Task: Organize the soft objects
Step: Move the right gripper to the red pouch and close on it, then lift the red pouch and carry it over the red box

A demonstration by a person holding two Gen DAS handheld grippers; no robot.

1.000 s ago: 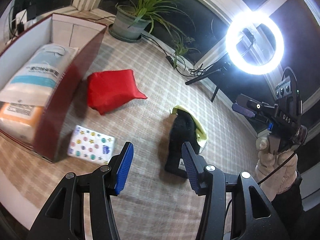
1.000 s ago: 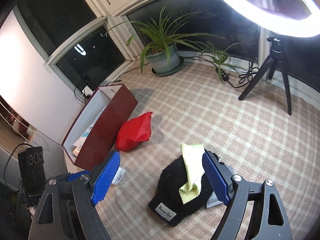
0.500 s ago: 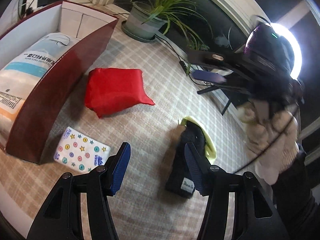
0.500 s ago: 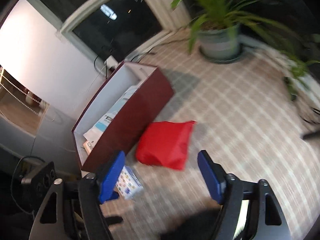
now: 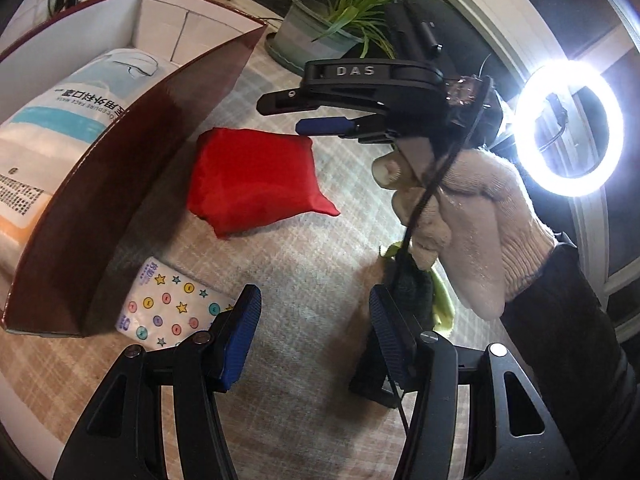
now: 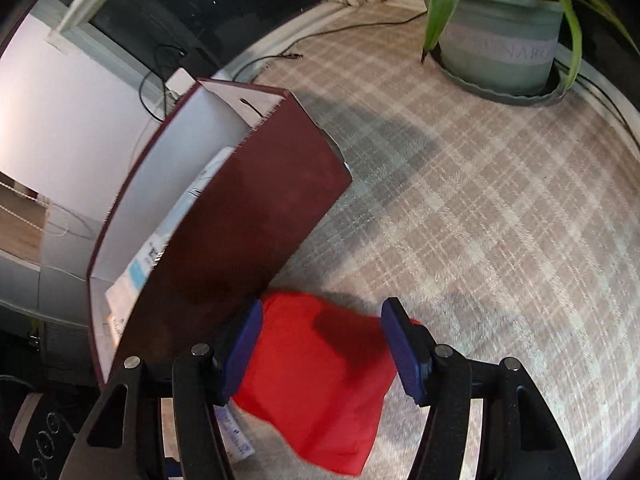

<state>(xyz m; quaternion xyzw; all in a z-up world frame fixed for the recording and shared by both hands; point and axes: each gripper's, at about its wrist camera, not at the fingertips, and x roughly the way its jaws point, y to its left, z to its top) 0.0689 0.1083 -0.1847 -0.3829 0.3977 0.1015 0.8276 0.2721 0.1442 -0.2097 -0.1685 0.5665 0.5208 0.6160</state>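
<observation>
A red soft pouch [image 5: 252,180] lies on the checked cloth beside a dark red box [image 5: 132,152]. My right gripper [image 6: 322,344] is open and hovers just above the pouch [image 6: 320,384], its jaws on either side; it also shows in the left wrist view [image 5: 320,118]. My left gripper [image 5: 314,332] is open and empty above the cloth. A tissue pack with stars and dots [image 5: 172,316] lies by the box. A black knit hat [image 5: 408,292] with a yellow-green cloth [image 5: 442,300] on it lies to the right, partly hidden by the gloved hand.
The box [image 6: 240,220] holds a face-mask pack [image 5: 68,100] and an orange pack [image 5: 12,236]. A potted plant [image 6: 504,52] stands at the back. A ring light [image 5: 570,128] shines at the right. Cables [image 6: 320,36] run along the window side.
My right gripper has swung from over the black hat to the left and down over the red pouch. My left gripper has moved slightly closer to the box.
</observation>
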